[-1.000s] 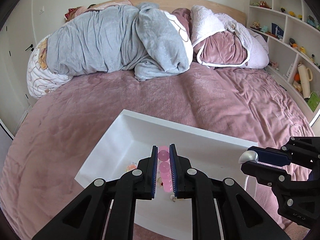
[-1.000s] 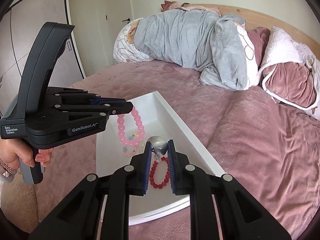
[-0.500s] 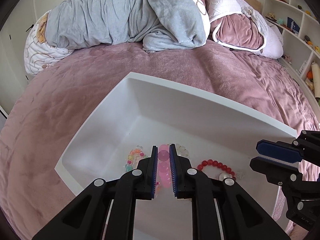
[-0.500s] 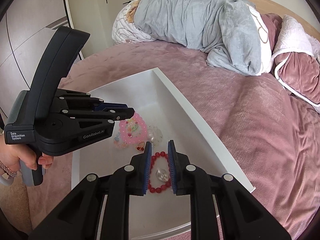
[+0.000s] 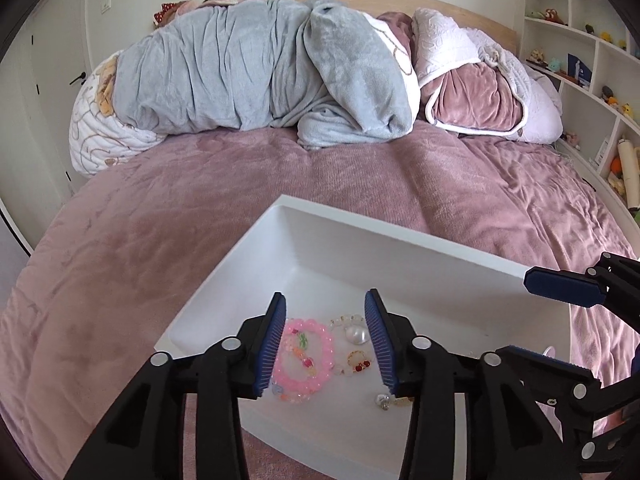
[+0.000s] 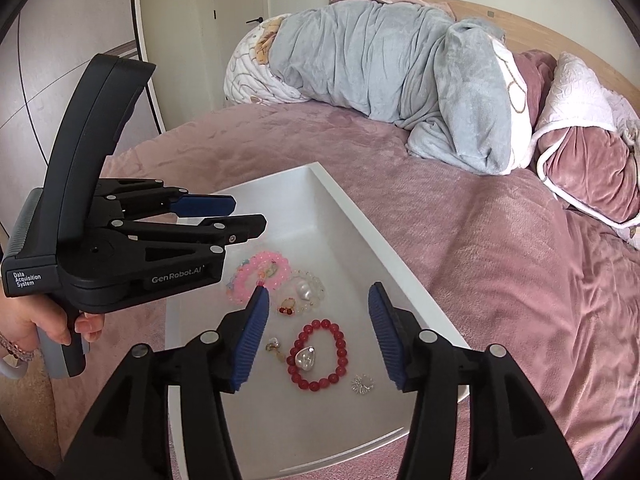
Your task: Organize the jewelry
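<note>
Pink bracelet and pearl piece just dropped in the tray, both tongs now empty.

Left tongs point(image 5: 325, 340) were clamped on the pink bracelet point(image 5: 305, 354) a second ago; their jaws have just been opening, now roughly half open, bracelet flat on the white tray point(image 5: 400, 248) floor below the gap, nothing gripped. Right tongs point(image 6: 316, 336) likewise let go of the pearl pendant point(image 6: 306, 358); their jaws have just been opening to about half, and it lies inside the red bracelet point(image 6: 320, 354), untouched. Clear beaded piece point(image 6: 306, 290) sits at 12 o'clock from the red one, silver sparkly piece point(image 6: 362, 384) at 4 o'clock. Tray rests on the pink bedspread point(image 6: 500, 260). My read: two more items are filed, and no jewelry shows outside the tray.
</note>
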A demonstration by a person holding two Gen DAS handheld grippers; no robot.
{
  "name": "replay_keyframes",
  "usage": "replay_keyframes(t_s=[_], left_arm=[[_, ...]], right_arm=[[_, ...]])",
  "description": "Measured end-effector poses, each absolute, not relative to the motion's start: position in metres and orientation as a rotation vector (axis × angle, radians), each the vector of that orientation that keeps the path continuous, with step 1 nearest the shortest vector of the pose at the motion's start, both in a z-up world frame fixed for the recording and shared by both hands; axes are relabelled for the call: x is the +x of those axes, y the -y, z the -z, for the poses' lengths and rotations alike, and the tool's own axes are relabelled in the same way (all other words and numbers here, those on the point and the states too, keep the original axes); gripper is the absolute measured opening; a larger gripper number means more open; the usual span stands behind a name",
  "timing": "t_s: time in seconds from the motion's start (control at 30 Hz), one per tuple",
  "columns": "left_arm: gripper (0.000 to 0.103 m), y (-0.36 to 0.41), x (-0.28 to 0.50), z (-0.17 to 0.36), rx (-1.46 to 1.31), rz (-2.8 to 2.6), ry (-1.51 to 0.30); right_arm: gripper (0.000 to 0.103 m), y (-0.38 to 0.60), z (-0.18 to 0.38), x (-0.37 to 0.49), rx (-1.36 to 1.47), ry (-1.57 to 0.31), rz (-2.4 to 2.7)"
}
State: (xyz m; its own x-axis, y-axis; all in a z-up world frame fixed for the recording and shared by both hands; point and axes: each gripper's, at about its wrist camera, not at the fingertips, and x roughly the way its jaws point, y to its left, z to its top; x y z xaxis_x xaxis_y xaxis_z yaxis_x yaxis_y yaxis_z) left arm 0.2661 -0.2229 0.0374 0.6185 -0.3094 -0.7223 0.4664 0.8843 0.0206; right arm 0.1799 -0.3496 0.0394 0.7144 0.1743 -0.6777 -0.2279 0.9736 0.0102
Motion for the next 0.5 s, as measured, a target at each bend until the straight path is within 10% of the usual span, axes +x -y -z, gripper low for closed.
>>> replay_keyframes(t_s=[0.5], left_arm=[[0.089,0.193,0.185,-0.116,0.176,0.407,-0.564]], right_arm=[[0.097,0.348,-0.112,0.112,-0.079,-0.556,-0.191]])
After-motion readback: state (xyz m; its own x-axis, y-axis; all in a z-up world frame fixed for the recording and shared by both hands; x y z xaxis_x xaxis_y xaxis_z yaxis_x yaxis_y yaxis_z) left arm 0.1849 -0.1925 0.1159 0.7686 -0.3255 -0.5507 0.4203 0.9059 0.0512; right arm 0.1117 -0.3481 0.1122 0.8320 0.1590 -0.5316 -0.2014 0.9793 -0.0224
